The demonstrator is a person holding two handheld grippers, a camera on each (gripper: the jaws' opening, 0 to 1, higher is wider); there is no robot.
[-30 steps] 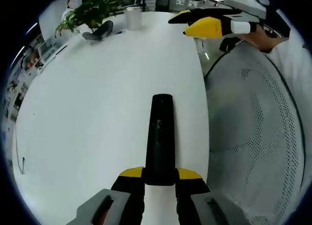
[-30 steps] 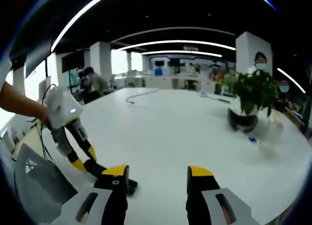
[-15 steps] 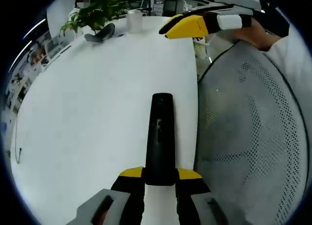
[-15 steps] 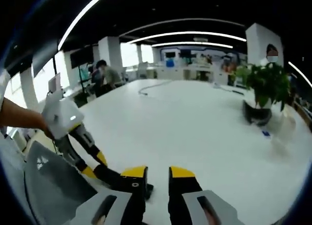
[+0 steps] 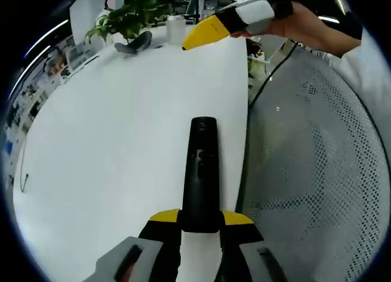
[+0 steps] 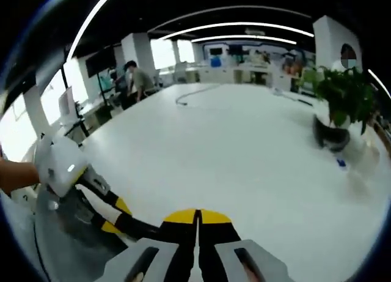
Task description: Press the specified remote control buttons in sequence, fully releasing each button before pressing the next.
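The remote (image 5: 201,172) lies lengthwise along the white surface (image 5: 110,147), close to its right edge, buttons facing up. The left gripper (image 5: 200,219) clamps the near end between its yellow tips, which looks like a way to pin the remote steady so a press cannot push it around. Out ahead, the right gripper (image 5: 208,32) hangs in the air above the far part of the surface, well apart from the remote, a hand (image 5: 299,28) behind it. In the right gripper view that gripper (image 6: 197,218) has its yellow tips pressed together with nothing between them, a blunt point that seems meant for poking a single button. The left gripper (image 6: 116,213) shows there low at the left, the remote too dark there to make out. A potted plant (image 5: 125,16) and a white cup (image 5: 176,30) stand far back, a mesh chair (image 5: 311,172) just beside the edge. No button is touched yet.
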